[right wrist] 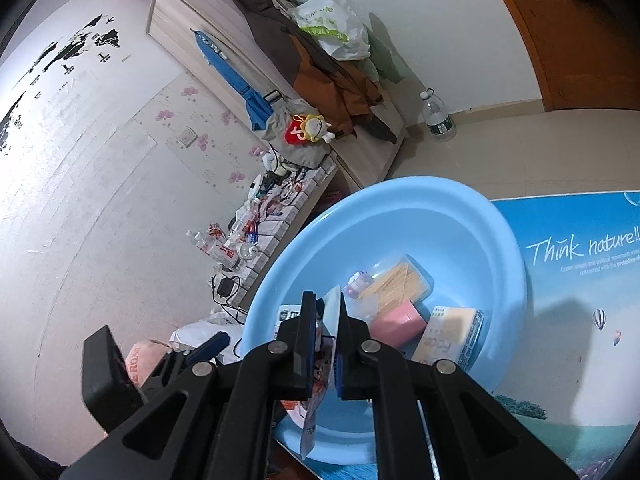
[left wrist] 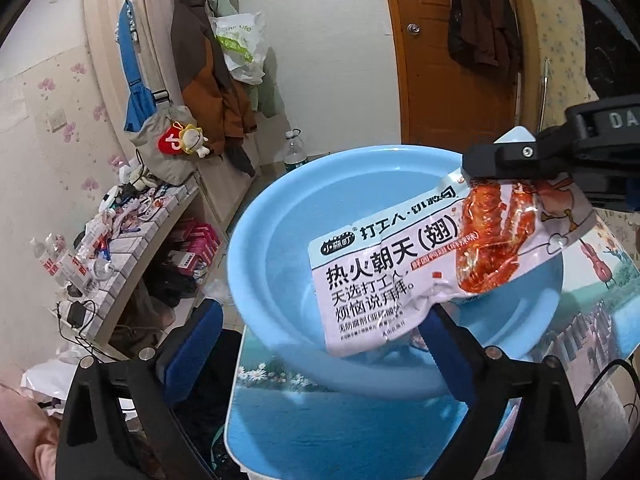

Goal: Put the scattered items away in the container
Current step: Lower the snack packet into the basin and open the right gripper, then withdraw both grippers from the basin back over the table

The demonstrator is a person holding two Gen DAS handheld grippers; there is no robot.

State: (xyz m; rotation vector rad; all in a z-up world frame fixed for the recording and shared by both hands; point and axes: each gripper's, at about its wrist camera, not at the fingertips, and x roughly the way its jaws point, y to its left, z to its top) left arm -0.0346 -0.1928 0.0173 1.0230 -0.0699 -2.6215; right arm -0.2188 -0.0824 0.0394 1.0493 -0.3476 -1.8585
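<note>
A snack packet [left wrist: 404, 256] with red chicken wings printed on it hangs over the light blue basin [left wrist: 272, 216]. My right gripper [left wrist: 496, 172] is shut on its top edge; in the right wrist view the packet [right wrist: 330, 320] is pinched edge-on between the right gripper [right wrist: 325, 322] jaws. My left gripper [left wrist: 320, 336] is open below the packet, its right finger [left wrist: 448, 344] just under the packet's lower edge. The basin [right wrist: 496, 240] holds a bag of sticks [right wrist: 396, 280], a pink box [right wrist: 398, 322] and a yellow packet [right wrist: 450, 338].
The basin stands on a table with a blue landscape print [right wrist: 580, 320]. A cluttered low shelf [left wrist: 132, 236] and hanging coats [left wrist: 212, 72] are at the left. A water bottle [left wrist: 295, 152] stands on the floor by the brown door [left wrist: 452, 48].
</note>
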